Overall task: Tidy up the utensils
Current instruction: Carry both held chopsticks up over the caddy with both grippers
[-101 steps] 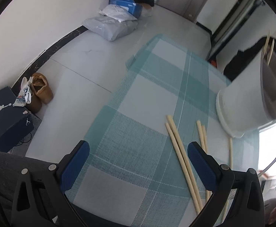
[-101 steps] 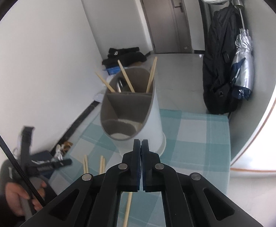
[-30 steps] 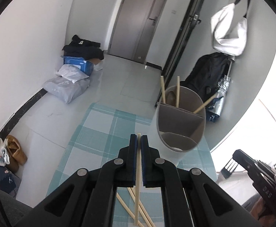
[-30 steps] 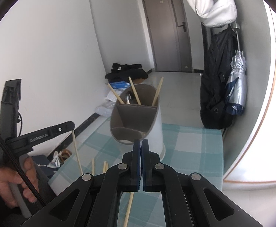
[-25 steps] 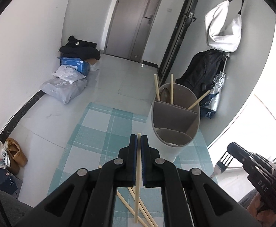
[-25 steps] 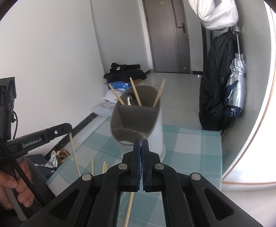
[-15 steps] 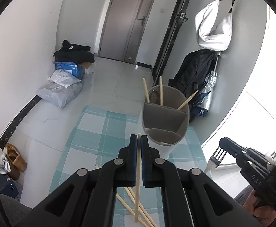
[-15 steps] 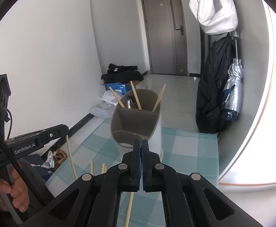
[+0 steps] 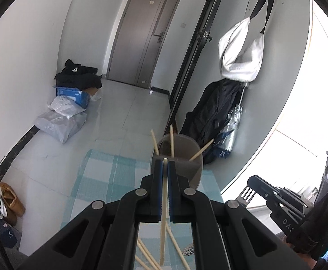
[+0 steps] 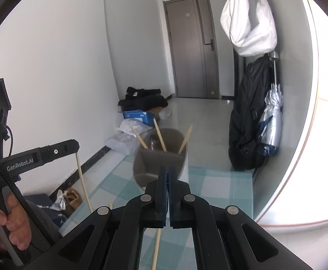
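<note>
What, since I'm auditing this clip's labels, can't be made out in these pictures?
- Left wrist view: fork shows only tines; right tongs hide its handle.
- Right wrist view: metal utensil in the holder sits mostly below the rim; type unclear.
- Left wrist view: loose chopsticks on the cloth are cut off by left tongs and bottom edge.

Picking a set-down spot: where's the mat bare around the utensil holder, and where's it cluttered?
Bare: the checked mat left of the utensil holder, out to its floor-side edge, and the strip right of the holder, on the backpack side. Crowded: the near mat below the left gripper, where loose chopsticks lie crossed.
</note>
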`<state>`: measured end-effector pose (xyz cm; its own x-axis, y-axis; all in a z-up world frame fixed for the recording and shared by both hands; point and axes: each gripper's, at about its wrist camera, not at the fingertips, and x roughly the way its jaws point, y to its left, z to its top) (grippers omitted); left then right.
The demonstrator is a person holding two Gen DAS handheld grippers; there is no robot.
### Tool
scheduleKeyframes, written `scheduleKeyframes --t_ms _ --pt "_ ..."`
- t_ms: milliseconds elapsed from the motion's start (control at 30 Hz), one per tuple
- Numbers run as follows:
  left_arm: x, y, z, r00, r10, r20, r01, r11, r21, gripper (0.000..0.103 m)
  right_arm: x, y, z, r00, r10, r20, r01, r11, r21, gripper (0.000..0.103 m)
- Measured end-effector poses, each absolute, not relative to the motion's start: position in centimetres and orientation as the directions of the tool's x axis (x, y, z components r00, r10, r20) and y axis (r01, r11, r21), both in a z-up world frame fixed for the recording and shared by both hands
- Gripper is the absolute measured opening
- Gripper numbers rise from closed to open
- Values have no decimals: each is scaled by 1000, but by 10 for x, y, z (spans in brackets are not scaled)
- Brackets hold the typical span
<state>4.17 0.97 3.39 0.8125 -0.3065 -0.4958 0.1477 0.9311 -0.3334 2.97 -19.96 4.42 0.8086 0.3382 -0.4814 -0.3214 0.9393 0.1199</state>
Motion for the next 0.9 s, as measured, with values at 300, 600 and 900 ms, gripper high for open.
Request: scheduleKeyframes --t_ms 300,600,900 --pt "71 10 68 832 -326 -450 157 915 -371 1 56 -199 81 828 352 -438 -342 934 104 1" --pt "108 4 99 847 -356 -395 187 895 -406 1 98 -201 117 845 341 -413 -343 937 71 1" --pt "141 1 116 873 -347 -343 201 896 -395 1 142 -208 150 873 312 -376 -314 948 58 1"
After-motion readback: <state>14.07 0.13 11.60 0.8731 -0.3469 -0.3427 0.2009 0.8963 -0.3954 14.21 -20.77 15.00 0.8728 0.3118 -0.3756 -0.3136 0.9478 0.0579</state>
